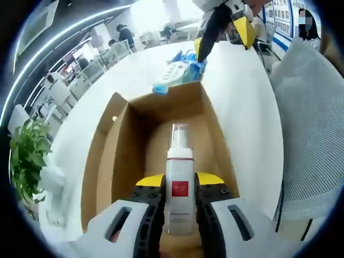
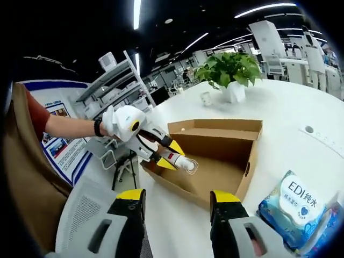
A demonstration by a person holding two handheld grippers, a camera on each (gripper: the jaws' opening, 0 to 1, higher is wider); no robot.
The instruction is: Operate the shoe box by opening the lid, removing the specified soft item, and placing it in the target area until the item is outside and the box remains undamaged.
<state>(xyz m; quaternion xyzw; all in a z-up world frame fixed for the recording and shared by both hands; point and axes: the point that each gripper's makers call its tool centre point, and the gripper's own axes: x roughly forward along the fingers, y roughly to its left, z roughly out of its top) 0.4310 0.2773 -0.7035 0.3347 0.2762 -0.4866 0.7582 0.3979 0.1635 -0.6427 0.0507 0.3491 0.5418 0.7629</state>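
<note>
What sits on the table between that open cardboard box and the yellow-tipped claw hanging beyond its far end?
In the left gripper view, a blue-and-white soft pack lies on the white table, between the shoe box far wall and the right gripper.

Shoe box [image 1: 129, 156] was plain brown cardboard, matt, raw corrugated edges at the flaps; same dull brown in the right gripper view [image 2: 226, 145]. Bottle [image 1: 179, 188] looked smooth white plastic with a clear glossy cap and a red printed label. Wipes pack [image 2: 293, 207] was soft plastic film, glossy, crinkled, blue and white print. Table [image 1: 242, 102] smooth white, faint sheen. Left gripper [image 1: 180, 185] had glossy white plastic shells, matt black jaw arms, yellow tips. Chair back [image 1: 314, 134] was grey woven mesh, rough-textured
</note>
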